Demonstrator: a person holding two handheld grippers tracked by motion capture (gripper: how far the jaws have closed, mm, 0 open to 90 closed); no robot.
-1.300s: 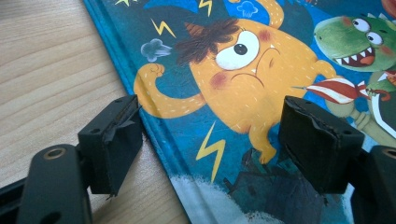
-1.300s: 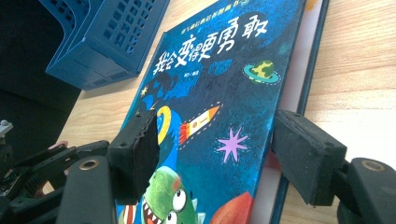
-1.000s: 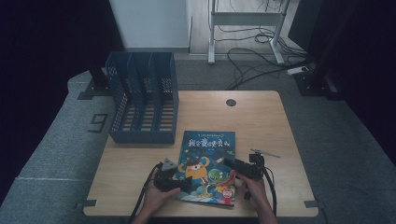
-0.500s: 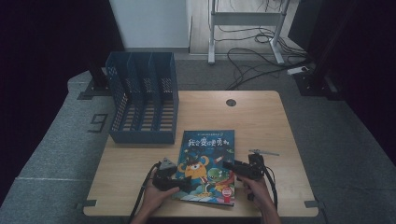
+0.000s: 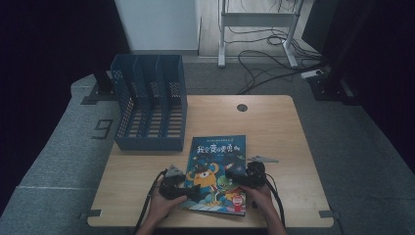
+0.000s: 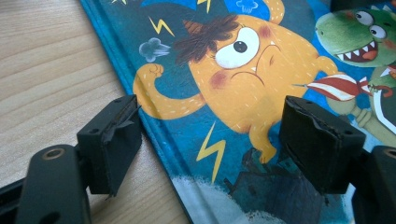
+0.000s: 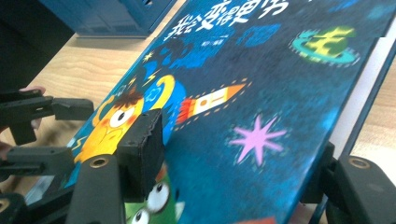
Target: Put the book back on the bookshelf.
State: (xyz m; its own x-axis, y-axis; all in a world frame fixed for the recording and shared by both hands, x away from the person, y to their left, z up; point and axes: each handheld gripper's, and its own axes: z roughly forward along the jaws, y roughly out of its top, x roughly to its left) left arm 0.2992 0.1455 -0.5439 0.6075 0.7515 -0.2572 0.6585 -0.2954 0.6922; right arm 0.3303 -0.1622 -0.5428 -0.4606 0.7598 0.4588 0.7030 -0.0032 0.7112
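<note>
A picture book (image 5: 218, 156) with a dark blue cover and a yellow monster lies flat near the table's front edge. My left gripper (image 5: 192, 188) sits at its lower left and is open. In the left gripper view (image 6: 212, 130) one jaw rests over the bare wood and the other over the cover, straddling the book's (image 6: 243, 70) left edge. My right gripper (image 5: 243, 176) is at the book's right edge. Its jaws have just been closing and still stand apart (image 7: 233, 149), one above the cover, one below the edge, with the book (image 7: 261, 93) between them.
A blue file rack (image 5: 149, 105) with several slots stands at the table's back left. The wooden table (image 5: 274, 127) has a round cable hole (image 5: 242, 107) near its far edge. Cables and a metal stand lie on the floor beyond. The left gripper (image 7: 42, 112) shows in the right gripper view.
My right gripper has edged slightly inward over the book's right edge. The left gripper and the book have stayed put.
</note>
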